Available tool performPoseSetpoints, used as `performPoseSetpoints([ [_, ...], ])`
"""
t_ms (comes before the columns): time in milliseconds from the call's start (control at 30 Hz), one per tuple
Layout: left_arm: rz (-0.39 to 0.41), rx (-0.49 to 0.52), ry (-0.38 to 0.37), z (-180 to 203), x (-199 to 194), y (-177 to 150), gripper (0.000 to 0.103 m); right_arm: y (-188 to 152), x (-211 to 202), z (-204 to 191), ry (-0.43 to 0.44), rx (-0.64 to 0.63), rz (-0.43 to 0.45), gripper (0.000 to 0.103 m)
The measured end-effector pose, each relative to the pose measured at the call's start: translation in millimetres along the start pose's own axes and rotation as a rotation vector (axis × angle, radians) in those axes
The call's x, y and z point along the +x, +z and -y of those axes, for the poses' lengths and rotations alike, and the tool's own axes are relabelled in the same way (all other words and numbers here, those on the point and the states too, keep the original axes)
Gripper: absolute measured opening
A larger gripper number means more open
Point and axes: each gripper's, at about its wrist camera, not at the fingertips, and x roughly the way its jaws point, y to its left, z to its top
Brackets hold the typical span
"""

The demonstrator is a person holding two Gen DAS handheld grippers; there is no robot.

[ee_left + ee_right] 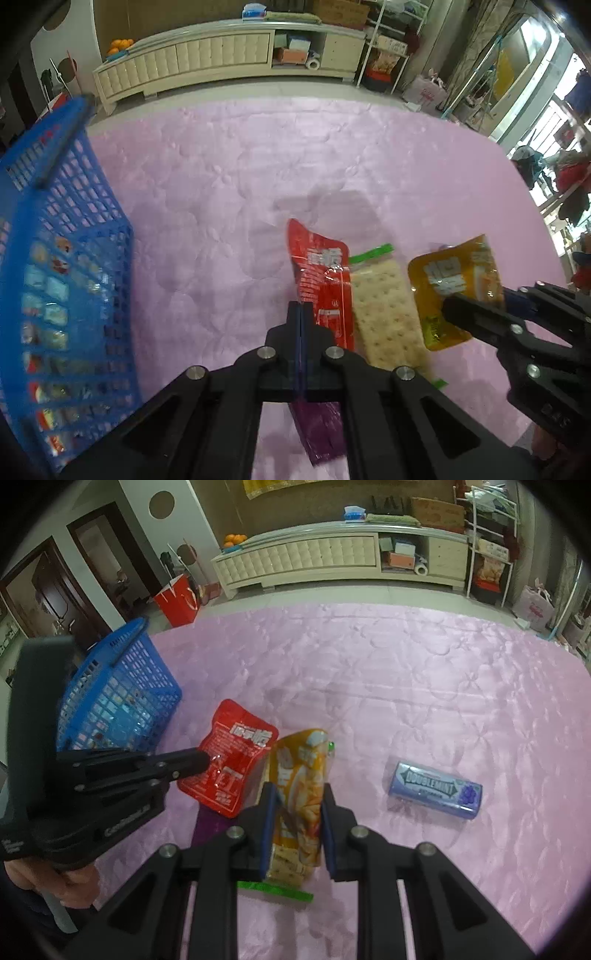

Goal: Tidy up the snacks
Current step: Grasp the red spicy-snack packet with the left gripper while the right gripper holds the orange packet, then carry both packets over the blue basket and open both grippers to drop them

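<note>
Left gripper [301, 308] first: its jaws are pressed flat together, no gap showing, and the tips sit right at the left edge of the red packet [321, 266]. Whether a sliver of that edge is pinched between them, I cannot tell. A hand [74, 886] is wrapped around its handle in the right wrist view.

Over on the other side, the right gripper [295, 801] has a proper hold: its jaws are clamped on the yellow packet [303, 760], blue pads pressing on both sides, the packet standing on end between them and pointing away from the camera.

Between the red and yellow packets lies a clear pack of crackers [384, 314] with a green strip at each end, flat on the pink quilted cover [221, 166]. Under the near end of the red packet a purple packet [321, 432] pokes out, mostly hidden by the left gripper's frame.

The blue basket [74, 221] stands at the left, near the red packet but not touching it, with small wrapped snacks visible through its mesh wall.

Well off to the right, alone on the cover, is a blue-purple Doublemint box [436, 794], lying flat.
</note>
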Motion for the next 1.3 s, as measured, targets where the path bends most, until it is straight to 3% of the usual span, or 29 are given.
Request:
performPoseSetpoints([
  [200,0.073,0.043,0.012,15.8,-47.4,-10.2,0.000,3.2,-35.5,-18.9,-0.013,-0.029,0.042,0.026],
  [667,0.233,0.065,0.009,-5.8,-175.5,-45.6,0.000,-0.6,-113.3,-97.9,-0.008,-0.133,0.147,0.026],
  [1000,0.294,0.048,0.037,-46.1,-238.4,-70.5,0.000,0.2,-128.8,-148.6,0.022,-0.187,0.182,0.026],
  [1300,0.324,0.033,0.079,-88.0,-268.4,-79.6,0.000,14.7,-112.0,-186.1,0.051,-0.242,0.180,0.026],
])
